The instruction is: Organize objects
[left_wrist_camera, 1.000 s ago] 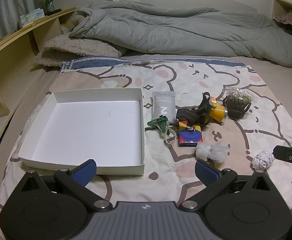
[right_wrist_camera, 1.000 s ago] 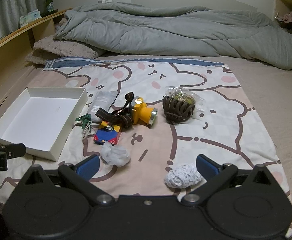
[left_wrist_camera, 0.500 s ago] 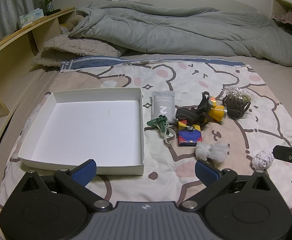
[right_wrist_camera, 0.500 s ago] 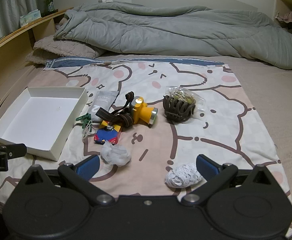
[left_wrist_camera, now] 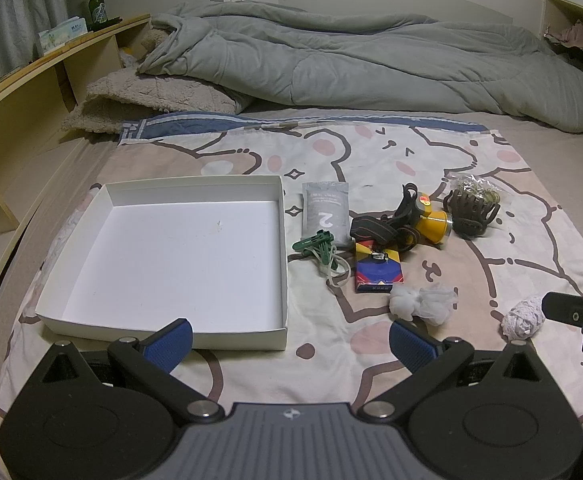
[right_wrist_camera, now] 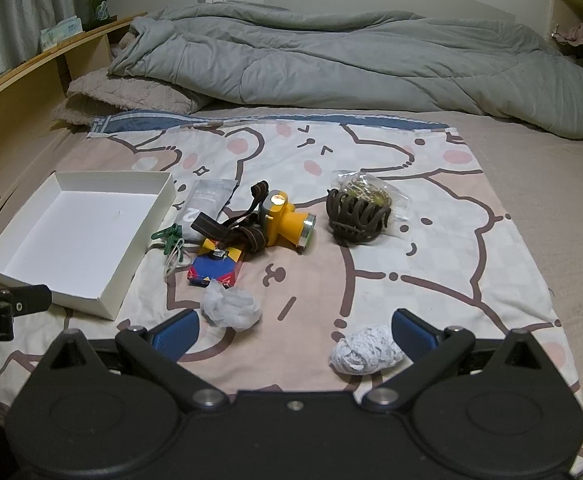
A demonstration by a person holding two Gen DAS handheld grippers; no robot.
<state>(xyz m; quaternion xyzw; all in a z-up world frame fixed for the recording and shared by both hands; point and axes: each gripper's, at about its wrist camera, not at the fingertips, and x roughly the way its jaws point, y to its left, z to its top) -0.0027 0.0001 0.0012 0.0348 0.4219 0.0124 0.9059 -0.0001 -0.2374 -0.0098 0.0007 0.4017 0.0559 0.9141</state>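
Note:
An empty white box (left_wrist_camera: 91, 320) (right_wrist_camera: 103, 300) lies on the bed at the left. Right of it lie a grey pouch (left_wrist_camera: 325, 216), a green clip with a rubber band (left_wrist_camera: 317, 246), a red-blue card box (left_wrist_camera: 377, 272) (right_wrist_camera: 215, 268), a yellow headlamp with brown strap (left_wrist_camera: 431, 226) (right_wrist_camera: 287, 226), a brown hair claw (left_wrist_camera: 471, 216) (right_wrist_camera: 355, 216), a clear bag (right_wrist_camera: 367, 192) and two white wads (left_wrist_camera: 423, 304) (right_wrist_camera: 365, 352). My left gripper (left_wrist_camera: 289, 342) is open and empty before the box. My right gripper (right_wrist_camera: 293, 334) is open and empty, one wad by its right finger.
A grey duvet (left_wrist_camera: 351, 64) and a beige pillow (left_wrist_camera: 147, 100) fill the bed's far side. A wooden shelf (left_wrist_camera: 31, 80) with a green bottle (left_wrist_camera: 96, 4) runs along the left. The bear-print sheet (right_wrist_camera: 431, 264) lies under the objects.

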